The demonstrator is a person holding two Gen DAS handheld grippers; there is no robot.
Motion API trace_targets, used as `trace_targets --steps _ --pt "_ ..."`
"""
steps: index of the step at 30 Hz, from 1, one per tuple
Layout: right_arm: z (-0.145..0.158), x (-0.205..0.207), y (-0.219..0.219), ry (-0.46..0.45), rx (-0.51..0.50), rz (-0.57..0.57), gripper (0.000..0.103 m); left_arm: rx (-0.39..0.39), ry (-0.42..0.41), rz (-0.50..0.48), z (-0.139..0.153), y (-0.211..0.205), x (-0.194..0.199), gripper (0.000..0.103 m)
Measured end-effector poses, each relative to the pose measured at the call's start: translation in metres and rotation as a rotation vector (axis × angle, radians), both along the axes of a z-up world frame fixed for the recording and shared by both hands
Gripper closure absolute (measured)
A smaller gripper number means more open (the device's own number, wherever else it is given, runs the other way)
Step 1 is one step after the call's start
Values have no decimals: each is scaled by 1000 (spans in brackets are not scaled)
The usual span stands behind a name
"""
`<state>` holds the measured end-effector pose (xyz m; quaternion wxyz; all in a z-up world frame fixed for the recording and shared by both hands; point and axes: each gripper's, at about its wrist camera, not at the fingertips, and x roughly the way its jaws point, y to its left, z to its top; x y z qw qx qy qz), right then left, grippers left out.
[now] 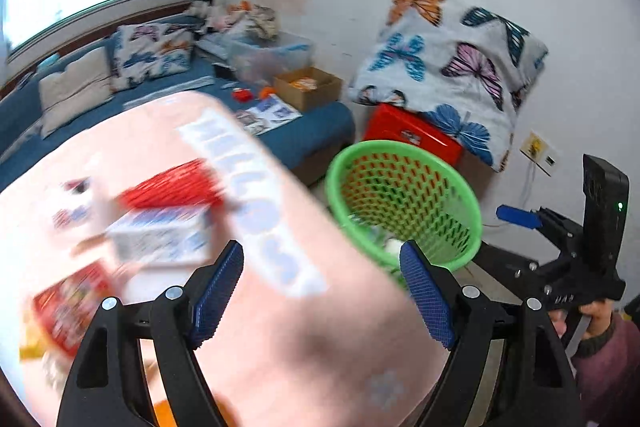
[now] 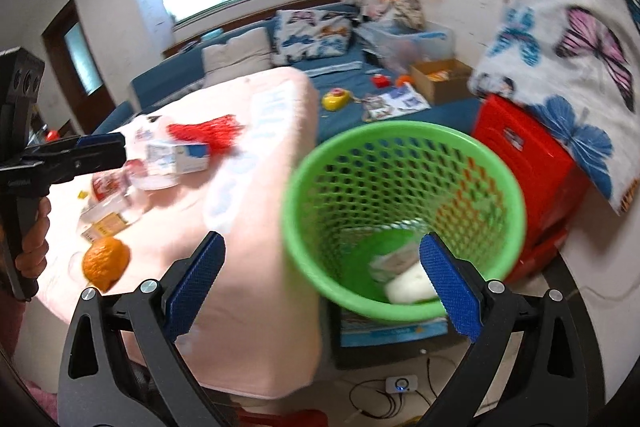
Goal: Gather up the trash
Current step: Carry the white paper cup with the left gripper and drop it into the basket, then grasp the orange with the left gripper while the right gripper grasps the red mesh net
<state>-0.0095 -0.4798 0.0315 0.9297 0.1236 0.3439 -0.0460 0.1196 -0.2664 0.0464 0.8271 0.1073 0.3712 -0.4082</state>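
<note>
Trash lies scattered on the table (image 2: pixel 256 267), which is draped in a pale pink cloth with blurred blue lettering. At the near left of the right wrist view sits an orange peel (image 2: pixel 106 263), and just beyond it some small yellow-and-white packets (image 2: pixel 106 221) and a round red-printed wrapper (image 2: pixel 106 185). Farther along are a white and blue carton (image 2: pixel 176 157) and a red mesh net bag (image 2: pixel 208 133), close together; the blur hides whether they touch.

The left hand-held gripper (image 2: pixel 120 147) reaches in from the left with its blue tip at the carton; from this side angle I cannot tell here whether its jaws are apart. Its own camera shows the left hand-held gripper (image 1: pixel 322 293) with its blue pads spread wide and nothing between them, over the pink cloth, the carton (image 1: pixel 160 241) and net bag (image 1: pixel 172 187) ahead to the left.

To the right of the table stands a green perforated plastic waste basket (image 2: pixel 404 163), tilted towards the camera, with white crumpled trash (image 2: pixel 408 285) at its bottom. The right hand-held gripper (image 2: pixel 324 291) has its jaws wide apart and empty, near the basket's rim. Far right, a red plastic cabinet (image 2: pixel 528 163) sits under a butterfly-print blanket (image 2: pixel 572 59).
</note>
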Motion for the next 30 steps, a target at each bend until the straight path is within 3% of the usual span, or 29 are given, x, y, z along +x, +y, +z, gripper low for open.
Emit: trace_targets --steps 7,12,21,30 --pt "7 21 47 -6 -19 108 6 12 12 94 -14 95 -11 25" --pt "3 39 76 8 -18 167 6 70 50 109 -44 126 -18 25" --pt "4 57 107 26 -51 231 6 127 97 141 -91 132 -11 25" --pt "-4 67 112 56 -47 254 6 179 80 136 -108 121 -9 25"
